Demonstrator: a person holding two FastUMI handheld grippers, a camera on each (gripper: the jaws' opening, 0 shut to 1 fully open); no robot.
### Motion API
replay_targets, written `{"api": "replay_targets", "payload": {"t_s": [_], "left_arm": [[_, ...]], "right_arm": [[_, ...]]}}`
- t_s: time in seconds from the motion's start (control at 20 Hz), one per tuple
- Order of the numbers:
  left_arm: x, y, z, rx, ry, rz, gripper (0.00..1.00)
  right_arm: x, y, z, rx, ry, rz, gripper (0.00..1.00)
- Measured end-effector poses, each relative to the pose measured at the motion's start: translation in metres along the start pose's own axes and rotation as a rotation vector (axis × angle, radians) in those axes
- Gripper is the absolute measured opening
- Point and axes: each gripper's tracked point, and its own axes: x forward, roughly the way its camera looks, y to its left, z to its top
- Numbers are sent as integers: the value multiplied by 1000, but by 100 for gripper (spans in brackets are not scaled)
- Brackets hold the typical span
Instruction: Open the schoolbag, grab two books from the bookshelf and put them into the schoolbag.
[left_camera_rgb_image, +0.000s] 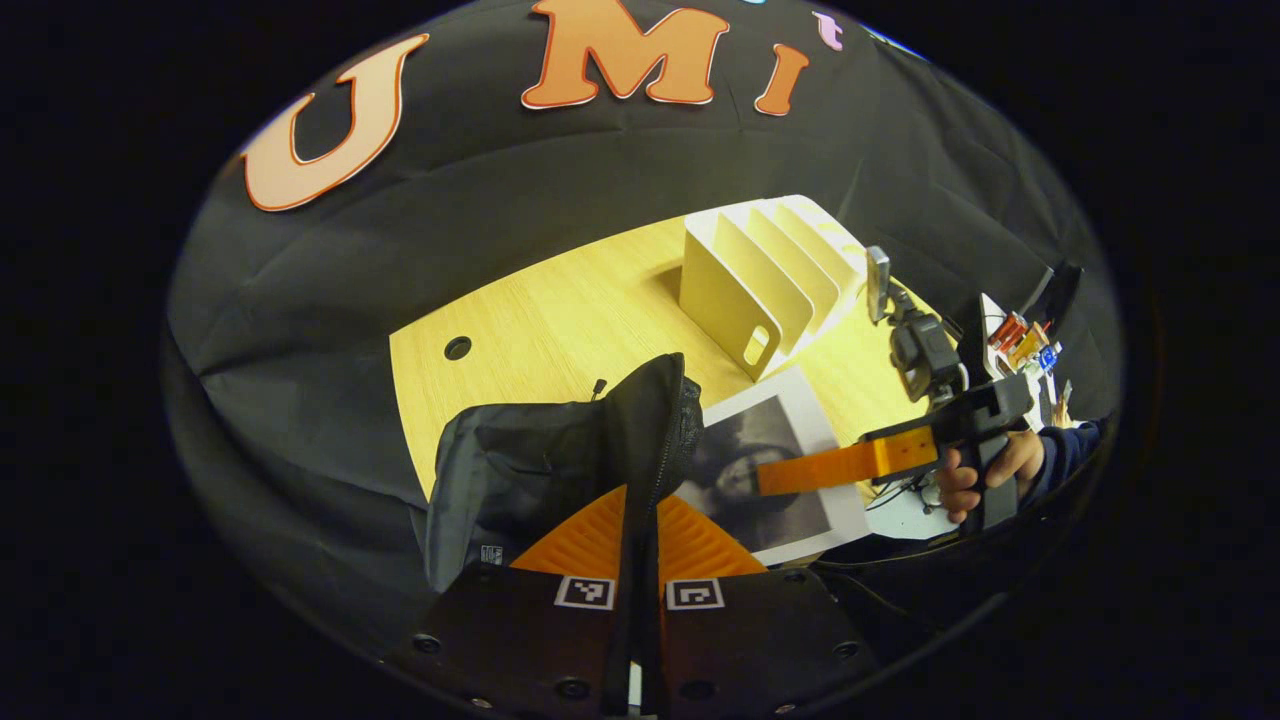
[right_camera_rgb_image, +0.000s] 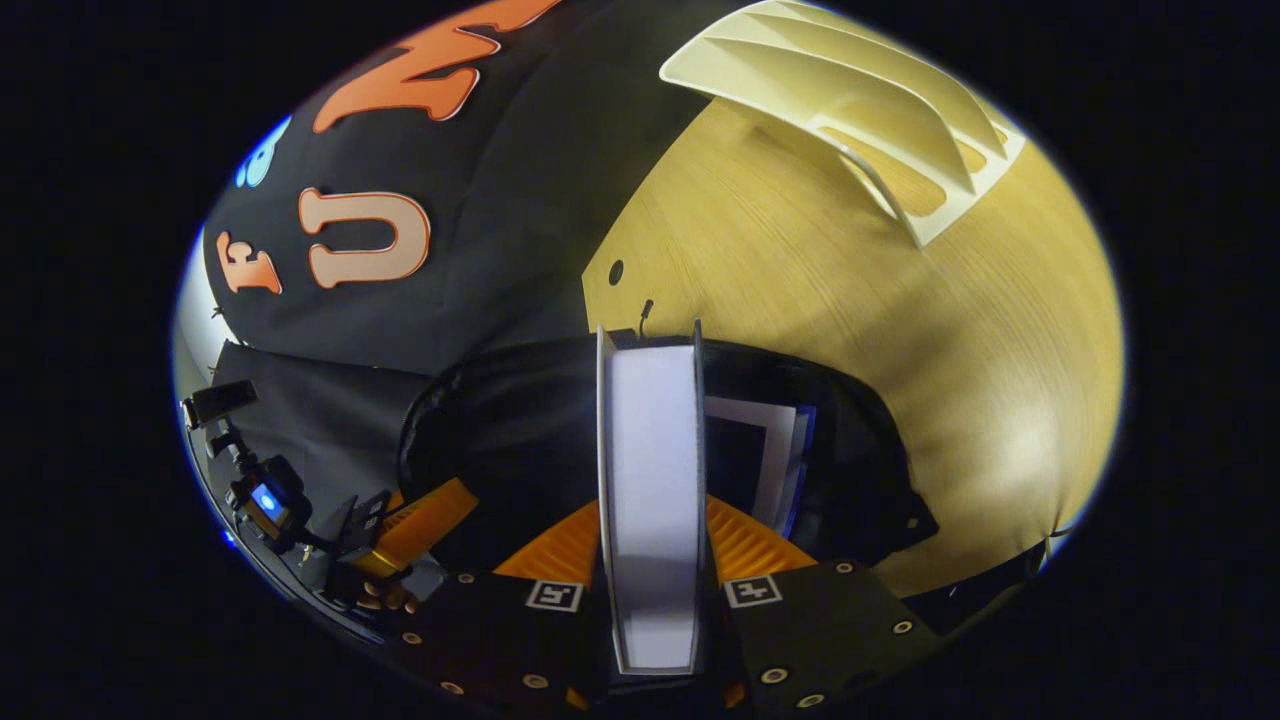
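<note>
The right tool (right_camera_rgb_image: 650, 560) clamps a book (right_camera_rgb_image: 652, 480) over the open schoolbag (right_camera_rgb_image: 860, 470); the left tool (left_camera_rgb_image: 640, 560) pinches its flap (left_camera_rgb_image: 655, 420).

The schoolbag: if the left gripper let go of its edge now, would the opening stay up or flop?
Probably flop. The schoolbag looks like thin, creased black fabric, and its zipper edge stands only where the left gripper pinches it. It seems light and soft-sided, so pushing would likely crumple it. The book held by the right gripper looks stiff by comparison.

The left gripper (left_camera_rgb_image: 640, 520), low in the left gripper view, is pinching the schoolbag (left_camera_rgb_image: 560, 450) edge. The right gripper (right_camera_rgb_image: 650, 545), bottom centre of the right gripper view, is clamping a book (right_camera_rgb_image: 650, 480). A hand (left_camera_rgb_image: 985, 470) is gripping its handle at the right of the left gripper view.
</note>
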Motion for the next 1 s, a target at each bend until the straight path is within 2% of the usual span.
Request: {"api": "replay_targets", "payload": {"t_s": [0.15, 0.4, 0.65, 0.75, 0.8, 1.0], "left_arm": [[-3, -3, 3, 6, -4, 2, 5], [-9, -20, 10, 36, -19, -5, 5], [-8, -24, 10, 34, -26, -18, 5], [-9, -23, 8, 19, -31, -18, 5], [-9, -21, 8, 2, -31, -14, 5], [-9, -16, 5, -25, -37, -5, 5]], "right_arm": [[16, -5, -2, -1, -15, 6, 37], [49, -2, -4, 58, -50, 61, 37], [77, 6, -12, 57, -42, 77, 38], [86, 0, -17, 60, -17, 50, 41], [87, -2, -18, 59, 0, 38, 46], [84, -13, -23, 54, 40, -30, 57]]}}
